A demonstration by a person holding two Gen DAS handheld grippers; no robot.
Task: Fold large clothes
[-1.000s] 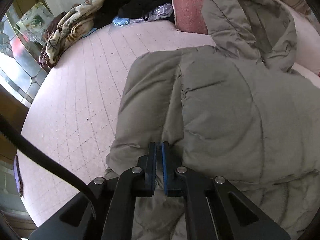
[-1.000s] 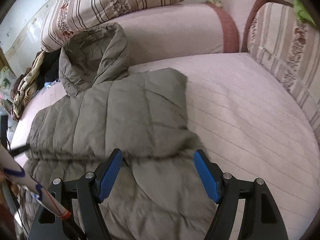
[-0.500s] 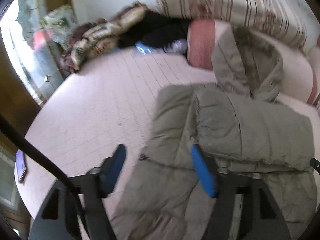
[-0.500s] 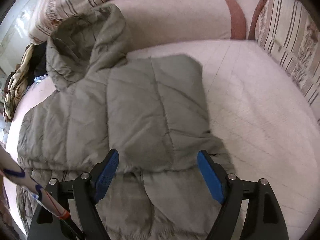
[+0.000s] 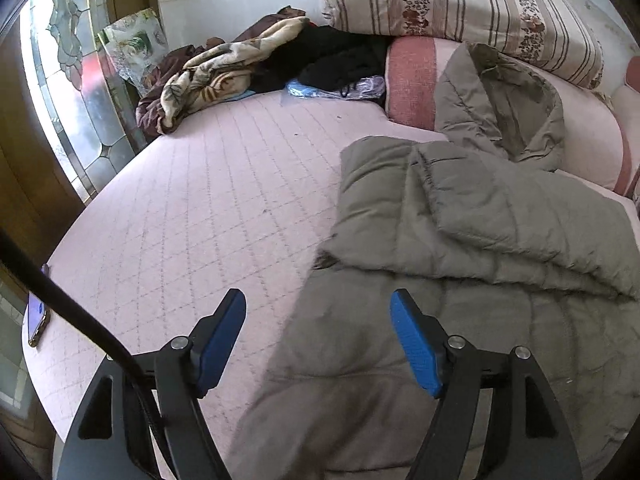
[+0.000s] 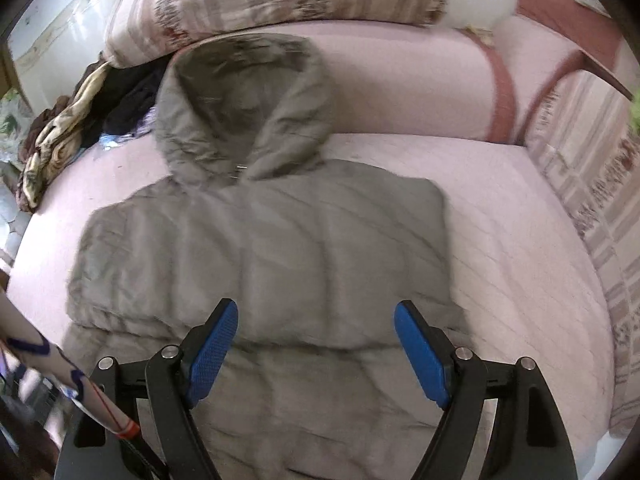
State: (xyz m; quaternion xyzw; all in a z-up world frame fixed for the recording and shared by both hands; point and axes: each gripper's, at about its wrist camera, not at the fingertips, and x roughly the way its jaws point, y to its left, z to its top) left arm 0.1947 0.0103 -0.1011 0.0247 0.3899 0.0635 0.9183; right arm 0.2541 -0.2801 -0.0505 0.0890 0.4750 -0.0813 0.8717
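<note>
L wrist cam: looks down-fwd over its blue pads, from jacket's (image 5: 472, 240) left edge, taking in bare mattress (image 5: 208, 208) and clothes pile (image 5: 224, 72). R wrist cam: centred over jacket, faces hood (image 6: 244, 104), blurred. Both share jacket, hood, striped pillow (image 5: 460, 4), pile.

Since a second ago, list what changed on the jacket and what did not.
The left hand-held gripper, then shut on the grey puffer jacket, has just been opening, let it go and backed off; nothing sits between its pads. The right hand-held gripper pulled back too, open. The jacket stays folded on the pink quilted sofa, hood up.
</note>
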